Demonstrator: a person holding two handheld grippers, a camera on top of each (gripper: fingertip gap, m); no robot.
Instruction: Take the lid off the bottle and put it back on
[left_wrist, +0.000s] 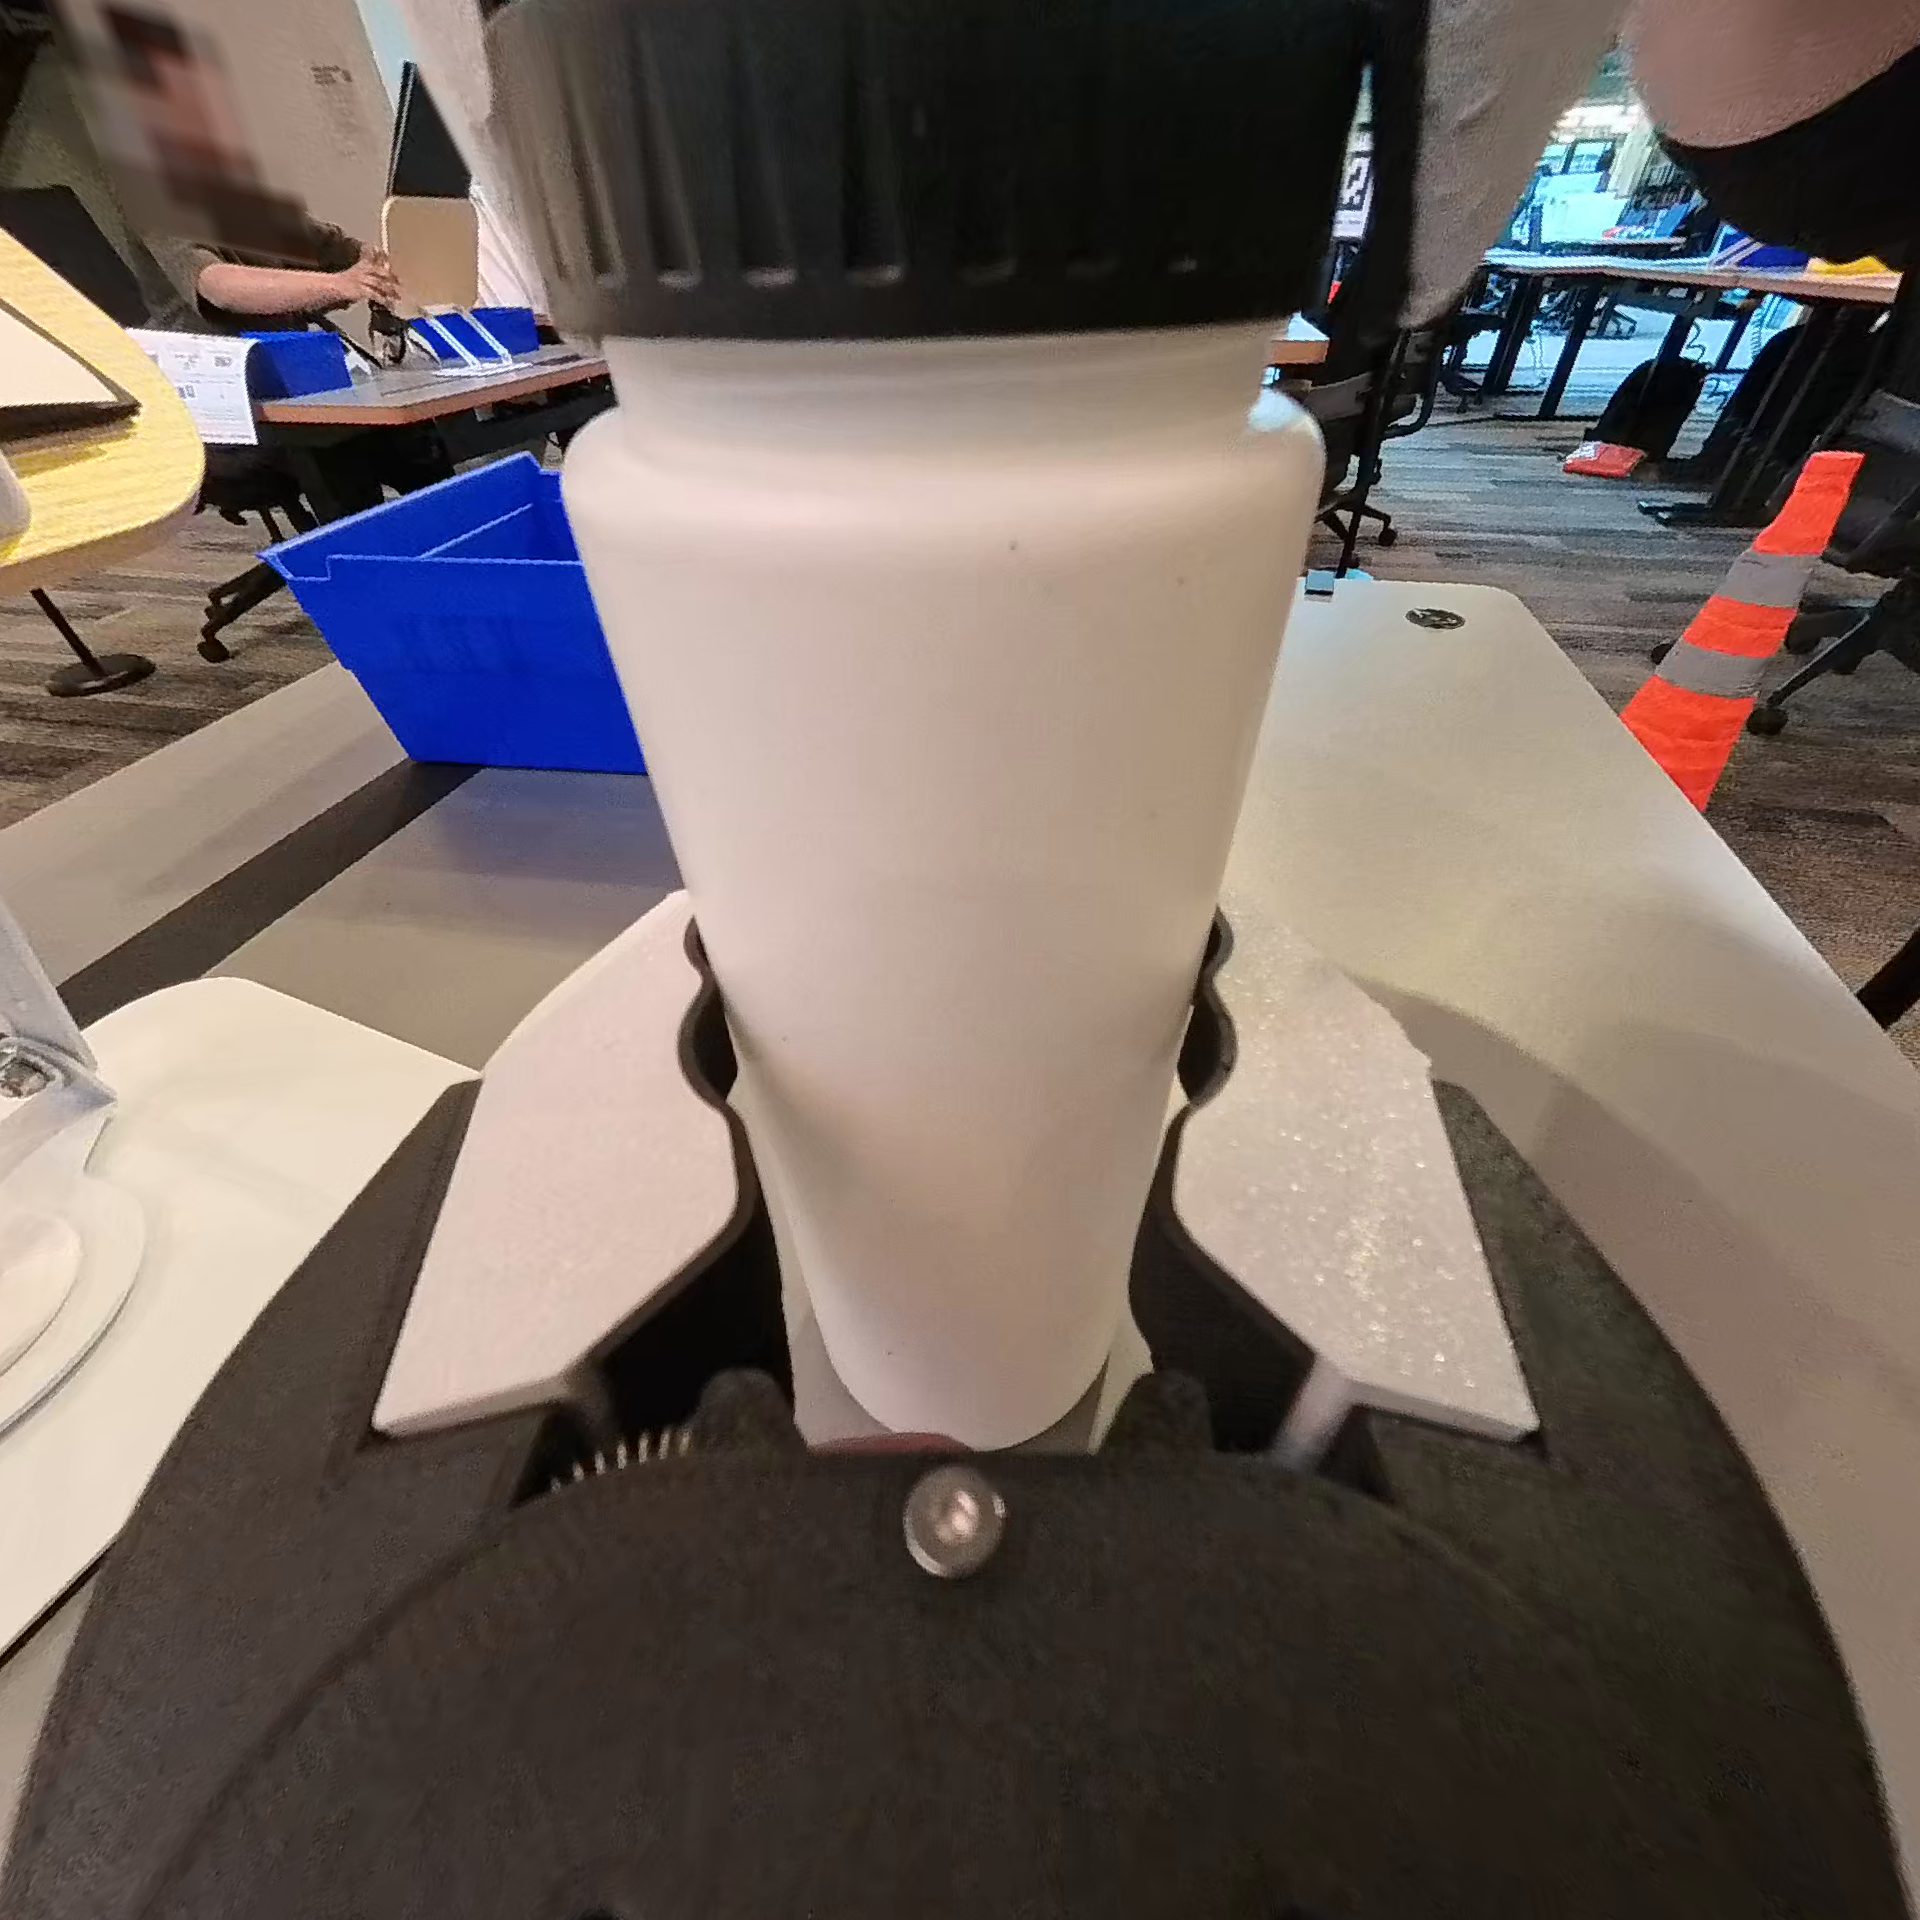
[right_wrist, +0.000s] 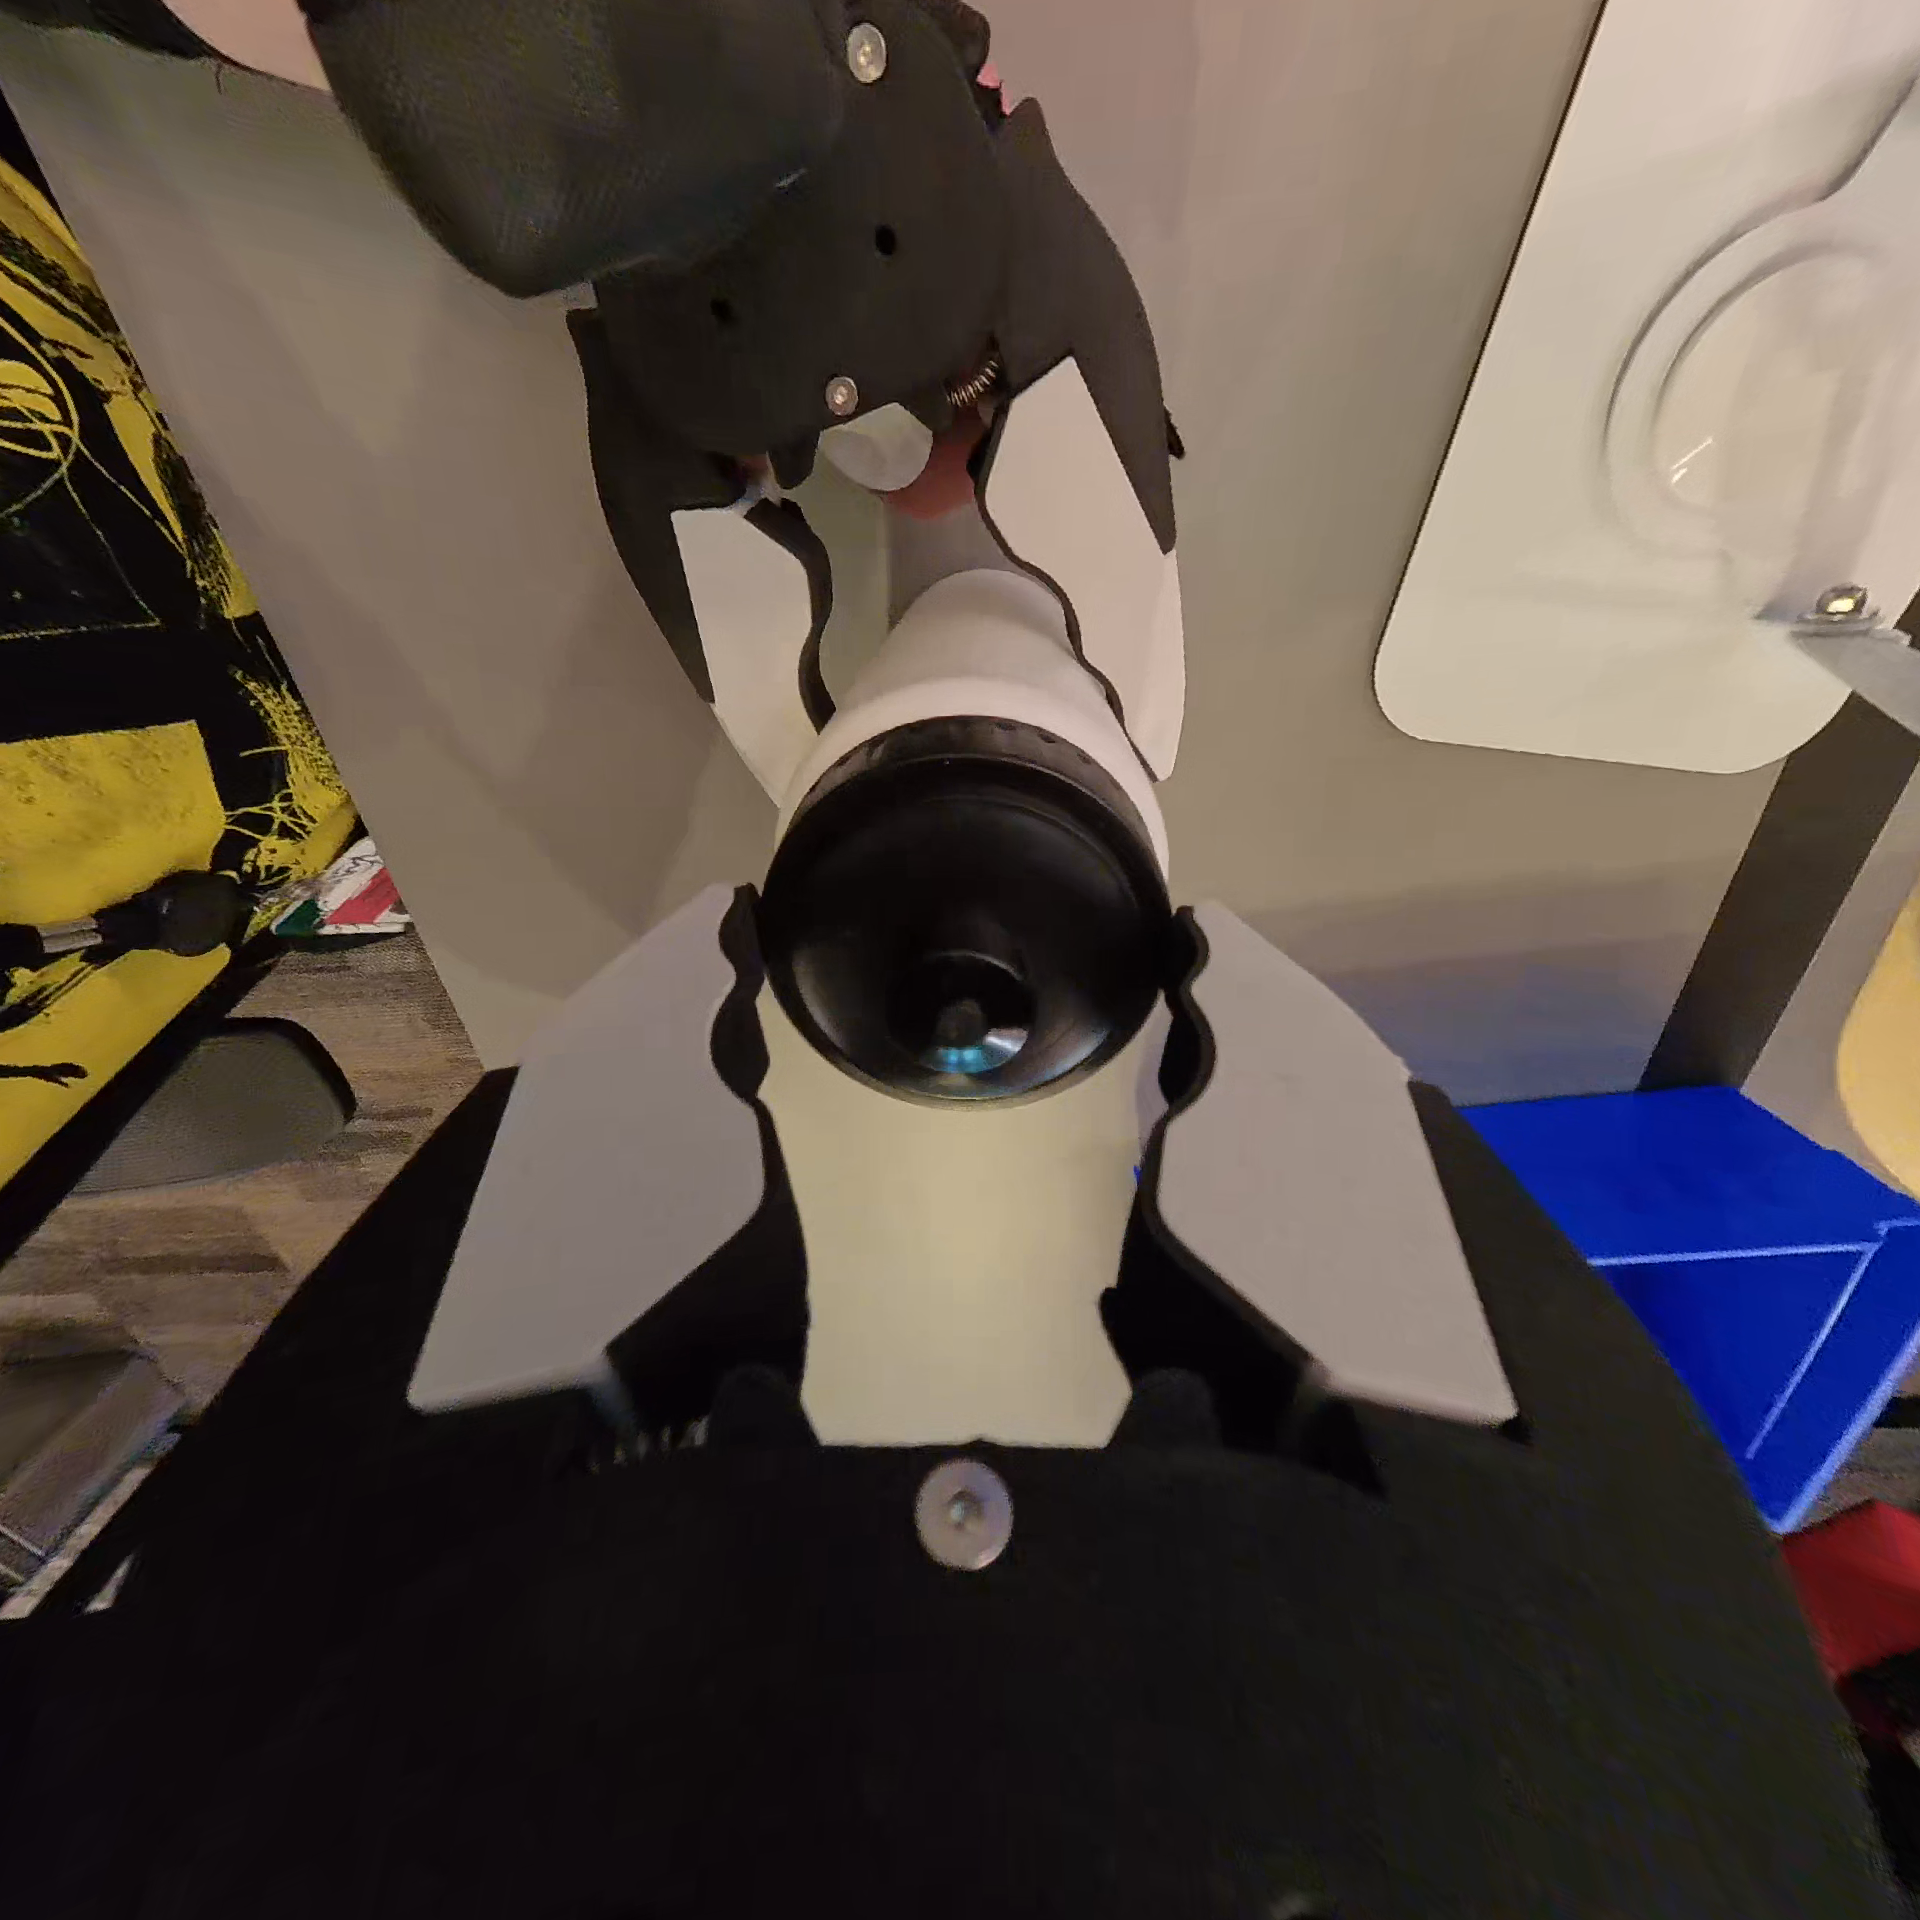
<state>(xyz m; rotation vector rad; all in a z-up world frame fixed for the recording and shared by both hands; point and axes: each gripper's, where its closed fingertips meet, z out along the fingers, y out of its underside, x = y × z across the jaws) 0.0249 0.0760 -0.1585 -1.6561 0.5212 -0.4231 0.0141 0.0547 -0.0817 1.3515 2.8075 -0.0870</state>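
Observation:
A white bottle (left_wrist: 935, 779) with a black ribbed lid (left_wrist: 956, 156) stands upright between my left gripper's (left_wrist: 951, 935) fingers, which are shut on its lower body. The lid sits on the bottle's neck. My right gripper (right_wrist: 966, 935) looks straight down on the lid (right_wrist: 961, 956), and its two fingers press against the lid's sides. In the left wrist view the right gripper's white fingers (left_wrist: 1455, 156) show blurred beside the lid. In the right wrist view the left gripper (right_wrist: 945, 686) shows below, holding the bottle's body (right_wrist: 977, 655).
The bottle is over a white table (left_wrist: 1455, 831). A blue bin (left_wrist: 468, 623) sits at the table's far left. A white tray (left_wrist: 208, 1195) with a clear stand lies at the near left. An orange cone (left_wrist: 1745, 623) stands on the floor to the right. A person sits at a far table.

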